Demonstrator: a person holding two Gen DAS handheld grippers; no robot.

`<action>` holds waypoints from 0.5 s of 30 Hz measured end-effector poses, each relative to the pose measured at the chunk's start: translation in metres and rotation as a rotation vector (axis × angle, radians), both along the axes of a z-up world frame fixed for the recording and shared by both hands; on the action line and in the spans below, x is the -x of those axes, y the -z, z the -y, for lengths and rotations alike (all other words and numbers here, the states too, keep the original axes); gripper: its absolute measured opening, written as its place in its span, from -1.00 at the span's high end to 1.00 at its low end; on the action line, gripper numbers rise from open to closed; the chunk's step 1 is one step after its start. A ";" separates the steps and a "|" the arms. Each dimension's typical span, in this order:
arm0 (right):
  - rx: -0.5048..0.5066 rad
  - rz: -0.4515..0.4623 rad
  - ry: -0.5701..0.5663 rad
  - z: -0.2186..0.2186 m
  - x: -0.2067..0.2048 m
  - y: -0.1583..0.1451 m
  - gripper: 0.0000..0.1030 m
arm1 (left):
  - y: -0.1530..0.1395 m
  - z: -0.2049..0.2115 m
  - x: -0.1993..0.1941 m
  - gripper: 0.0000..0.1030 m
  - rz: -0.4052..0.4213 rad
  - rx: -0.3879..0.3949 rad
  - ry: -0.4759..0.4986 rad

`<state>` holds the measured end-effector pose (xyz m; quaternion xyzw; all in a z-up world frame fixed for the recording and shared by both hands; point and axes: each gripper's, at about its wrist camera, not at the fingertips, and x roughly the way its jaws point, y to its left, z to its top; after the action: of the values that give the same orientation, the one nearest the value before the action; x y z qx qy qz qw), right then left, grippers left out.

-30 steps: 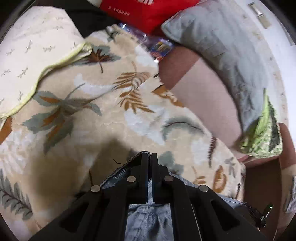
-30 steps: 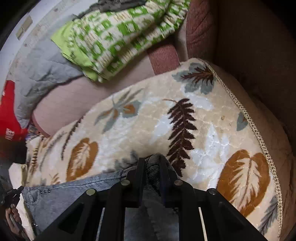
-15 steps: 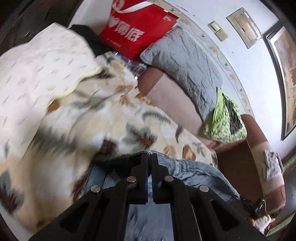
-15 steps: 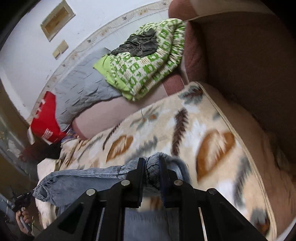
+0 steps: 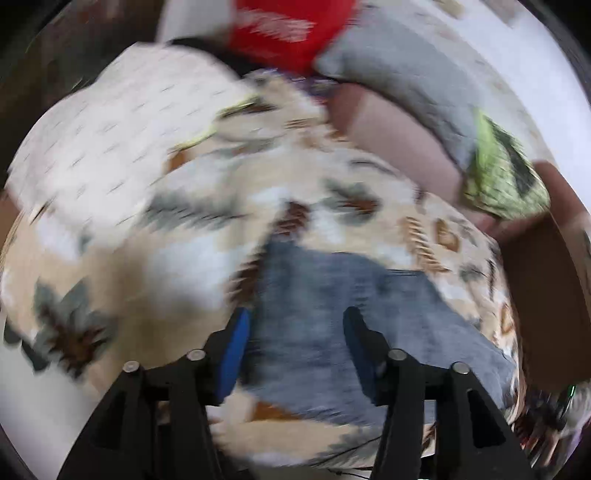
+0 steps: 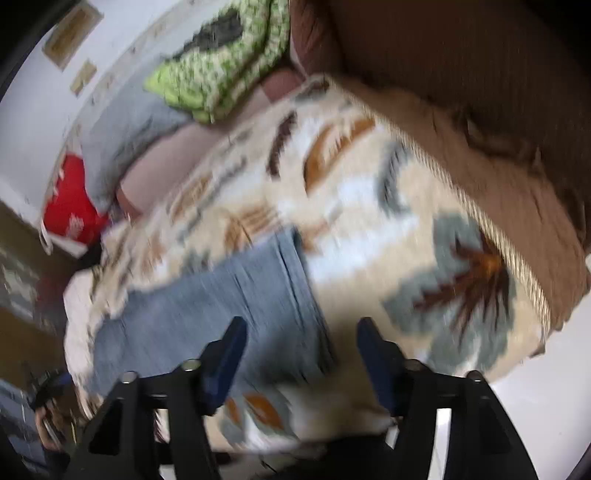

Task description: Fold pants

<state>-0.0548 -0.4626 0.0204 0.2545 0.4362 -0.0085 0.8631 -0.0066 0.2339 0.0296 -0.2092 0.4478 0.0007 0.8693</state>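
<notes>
The blue denim pants (image 5: 354, 314) lie folded on a leaf-patterned blanket (image 5: 207, 243) that covers a sofa seat. In the left wrist view my left gripper (image 5: 295, 332) hangs over the pants' left part, its jaws opening, and no cloth is pinched between its blue pads. In the right wrist view the pants (image 6: 221, 306) reach toward the left, with a folded edge near the middle. My right gripper (image 6: 301, 343) hovers over that right edge, its jaws opening too, and nothing is between them. Both views are blurred by motion.
A grey pillow (image 5: 402, 77), a red bag (image 5: 291, 29) and a green patterned bundle (image 5: 502, 173) rest along the sofa back. A white patterned cushion (image 5: 110, 122) lies at the left. The brown armrest (image 6: 461, 74) rises at the right. The blanket's corded edge (image 6: 517, 251) marks the seat's end.
Both grippers were shut on the denim and carried it across the blanket. Now both have let go, their jaws stand apart, and the pants lie flat.
</notes>
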 end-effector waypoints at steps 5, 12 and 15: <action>-0.059 -0.049 -0.017 0.004 -0.064 0.004 -0.47 | 0.030 0.077 -0.030 -0.24 -0.028 -0.038 0.158; 0.036 -0.263 -0.100 -0.018 -0.130 0.046 0.76 | 0.086 0.108 -0.038 -0.24 -0.075 -0.178 0.175; 0.165 -0.134 -0.079 -0.031 -0.125 0.014 0.80 | 0.085 0.111 -0.033 -0.24 -0.066 -0.198 0.193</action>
<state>0.0700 -0.4321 0.0067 0.1642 0.5005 -0.0272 0.8496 0.0264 0.1232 -0.0557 -0.0783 0.4920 -0.0320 0.8665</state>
